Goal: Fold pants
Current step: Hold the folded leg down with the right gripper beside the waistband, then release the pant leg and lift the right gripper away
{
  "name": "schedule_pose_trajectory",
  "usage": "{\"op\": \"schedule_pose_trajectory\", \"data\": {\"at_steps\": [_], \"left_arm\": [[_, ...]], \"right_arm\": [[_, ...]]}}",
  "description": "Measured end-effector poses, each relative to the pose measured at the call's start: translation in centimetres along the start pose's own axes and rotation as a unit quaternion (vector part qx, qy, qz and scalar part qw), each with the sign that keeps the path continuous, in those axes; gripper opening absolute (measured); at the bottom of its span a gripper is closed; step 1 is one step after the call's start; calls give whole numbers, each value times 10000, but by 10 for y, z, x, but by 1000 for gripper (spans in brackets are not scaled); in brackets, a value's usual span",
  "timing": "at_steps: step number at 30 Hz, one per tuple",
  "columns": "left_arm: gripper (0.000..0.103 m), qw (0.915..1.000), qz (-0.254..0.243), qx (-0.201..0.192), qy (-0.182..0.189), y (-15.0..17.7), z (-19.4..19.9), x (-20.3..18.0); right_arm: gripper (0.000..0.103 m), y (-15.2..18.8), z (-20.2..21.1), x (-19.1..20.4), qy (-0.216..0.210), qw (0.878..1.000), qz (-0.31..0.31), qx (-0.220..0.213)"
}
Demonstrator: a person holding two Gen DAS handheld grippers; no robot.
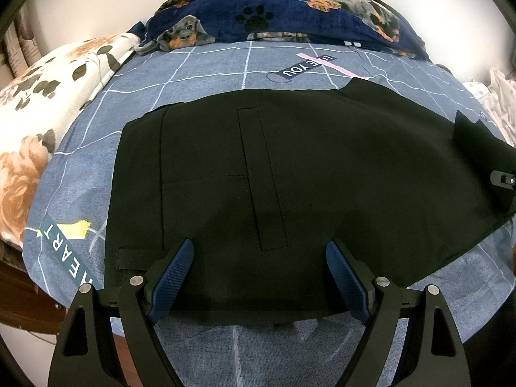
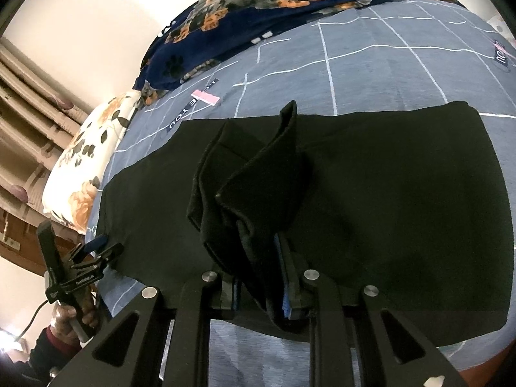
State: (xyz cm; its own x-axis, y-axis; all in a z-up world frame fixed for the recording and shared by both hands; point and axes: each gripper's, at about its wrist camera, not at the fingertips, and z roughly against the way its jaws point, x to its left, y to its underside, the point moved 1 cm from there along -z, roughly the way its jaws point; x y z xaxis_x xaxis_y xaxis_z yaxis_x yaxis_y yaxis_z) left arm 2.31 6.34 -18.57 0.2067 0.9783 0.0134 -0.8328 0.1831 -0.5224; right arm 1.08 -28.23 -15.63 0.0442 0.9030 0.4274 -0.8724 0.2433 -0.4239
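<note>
Black pants (image 1: 290, 167) spread flat on the bed (image 1: 206, 74).
Left claw (image 1: 258, 277) hovers low at 6 o'clock, jaws apart; right claw (image 2: 261, 287), tilted, is clamped on a lifted pants fold.

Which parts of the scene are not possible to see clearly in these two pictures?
- Right wrist view: the right tool pads, buried in bunched pants fabric.
- Left wrist view: the right tool, cut off by the picture's right edge.
- Both views: the number of pants layers; the black cloth shows little detail.
- Right wrist view: the left tool tips, too small to tell their state.
</note>
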Motion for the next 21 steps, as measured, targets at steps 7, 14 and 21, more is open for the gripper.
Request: {"op": "schedule_pose_trajectory", "data": {"at_steps": [7, 14, 21], "left_arm": [[85, 10000, 0, -1, -2, 0, 0, 0], [85, 10000, 1, -1, -1, 0, 0, 0], [85, 10000, 1, -2, -2, -1, 0, 0]], "right_arm": [[20, 0, -2, 2, -25, 10000, -3, 10], [21, 1, -7, 11, -72, 10000, 33, 50], [29, 1, -12, 12, -151, 9998, 21, 120]]}}
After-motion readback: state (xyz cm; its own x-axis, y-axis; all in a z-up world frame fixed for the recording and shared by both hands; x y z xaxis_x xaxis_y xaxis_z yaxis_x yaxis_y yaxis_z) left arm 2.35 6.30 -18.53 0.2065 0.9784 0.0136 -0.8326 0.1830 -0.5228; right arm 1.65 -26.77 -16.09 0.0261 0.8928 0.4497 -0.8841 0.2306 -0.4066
